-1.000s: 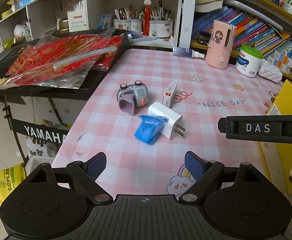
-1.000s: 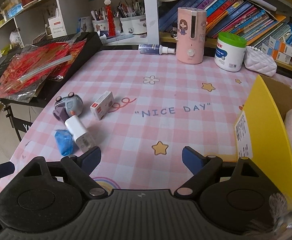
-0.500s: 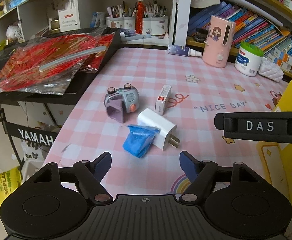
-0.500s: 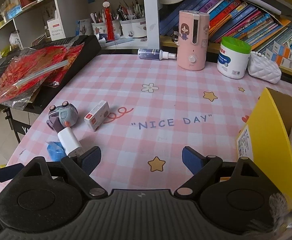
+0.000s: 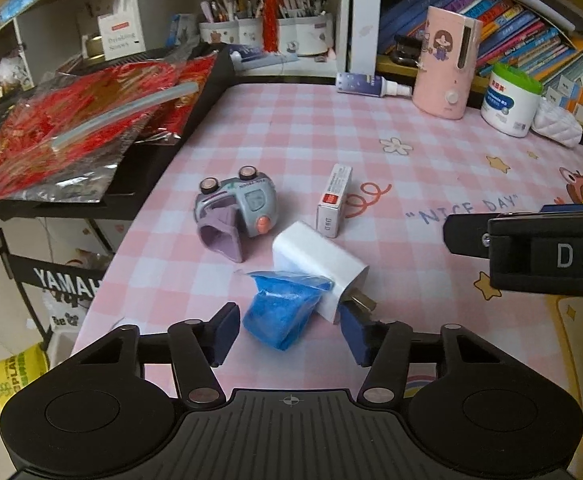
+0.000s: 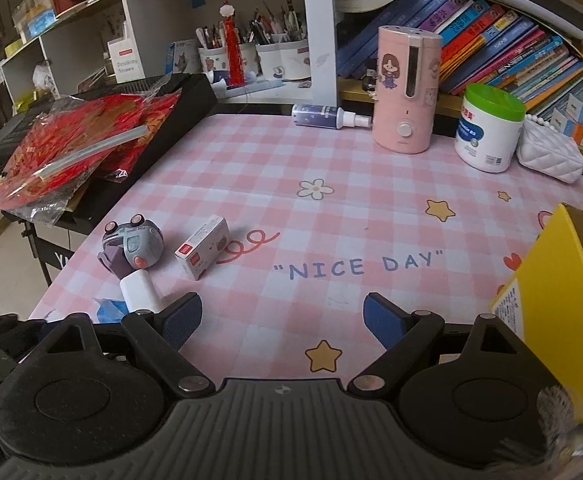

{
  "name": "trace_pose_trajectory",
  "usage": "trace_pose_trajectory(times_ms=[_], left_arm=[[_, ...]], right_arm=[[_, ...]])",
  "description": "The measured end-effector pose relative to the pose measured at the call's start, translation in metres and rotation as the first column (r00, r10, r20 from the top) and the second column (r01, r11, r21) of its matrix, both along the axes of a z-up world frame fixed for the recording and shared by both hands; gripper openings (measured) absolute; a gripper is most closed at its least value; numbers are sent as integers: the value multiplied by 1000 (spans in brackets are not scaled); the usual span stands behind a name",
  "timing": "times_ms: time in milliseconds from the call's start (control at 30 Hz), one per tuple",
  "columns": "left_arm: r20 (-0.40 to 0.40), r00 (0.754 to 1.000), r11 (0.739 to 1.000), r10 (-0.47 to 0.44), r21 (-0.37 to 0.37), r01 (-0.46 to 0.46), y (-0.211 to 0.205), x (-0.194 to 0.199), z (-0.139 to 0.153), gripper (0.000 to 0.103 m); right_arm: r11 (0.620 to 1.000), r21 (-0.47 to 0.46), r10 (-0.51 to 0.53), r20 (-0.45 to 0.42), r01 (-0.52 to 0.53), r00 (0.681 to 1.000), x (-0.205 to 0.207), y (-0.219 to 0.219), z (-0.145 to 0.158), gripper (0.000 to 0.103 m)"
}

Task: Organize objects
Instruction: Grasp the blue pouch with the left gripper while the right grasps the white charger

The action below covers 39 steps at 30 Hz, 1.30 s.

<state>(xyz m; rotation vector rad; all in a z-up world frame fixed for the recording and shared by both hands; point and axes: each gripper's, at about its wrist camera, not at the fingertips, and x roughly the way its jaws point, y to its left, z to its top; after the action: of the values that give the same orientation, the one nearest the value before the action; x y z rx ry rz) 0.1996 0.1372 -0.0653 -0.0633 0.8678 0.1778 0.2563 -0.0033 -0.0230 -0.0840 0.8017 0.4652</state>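
- Right now your left gripper (image 5: 289, 330) hangs low over the near left part of the pink checked table (image 5: 303, 136), with the crumpled blue packet (image 5: 285, 308) between its blue pads (image 5: 227, 330).
- Its jaws have just been closing around that packet; a gap shows on the left side, and you cannot tell whether the right pad touches the packet or the plug beside it.
- Lying against the packet is the white charger (image 5: 317, 264), its metal prongs aimed at the right pad.
- Just beyond sit the grey toy car (image 5: 237, 210), tipped over on a purple part, and the small white box (image 5: 333, 200) with a red end, near each other but apart.
- Your right gripper (image 6: 283, 318) is spread wide with nothing between its fingers, over bare table near a yellow star.
- From that side, the yellow box (image 6: 547, 312) stands open at the right edge.
- At the back stand the pink humidifier (image 6: 405, 88), the green-lidded tub (image 6: 489, 128) and a spray bottle (image 6: 325, 116) on its side.
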Motion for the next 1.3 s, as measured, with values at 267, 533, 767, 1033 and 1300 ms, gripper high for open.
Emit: trace_pose_trajectory(times_ms=[267, 533, 767, 1033, 1300], left_arm=[[3, 1000, 999, -24, -27, 24, 3, 6, -3, 31], [2, 999, 997, 38, -65, -37, 15, -15, 4, 30], [-13, 994, 992, 108, -61, -108, 30, -31, 7, 30], [-10, 990, 988, 139, -68, -140, 37, -43, 10, 30], [13, 993, 991, 115, -72, -114, 33, -50, 20, 30]], right_arm=[[999, 5, 44, -5, -44, 999, 3, 7, -1, 89], [993, 33, 115, -20, -115, 993, 5, 23, -5, 89], [972, 32, 235, -38, -234, 971, 8, 62, -14, 79], [945, -37, 322, -65, -324, 945, 17, 100, -38, 57], [944, -49, 322, -56, -325, 945, 12, 93, -39, 25]])
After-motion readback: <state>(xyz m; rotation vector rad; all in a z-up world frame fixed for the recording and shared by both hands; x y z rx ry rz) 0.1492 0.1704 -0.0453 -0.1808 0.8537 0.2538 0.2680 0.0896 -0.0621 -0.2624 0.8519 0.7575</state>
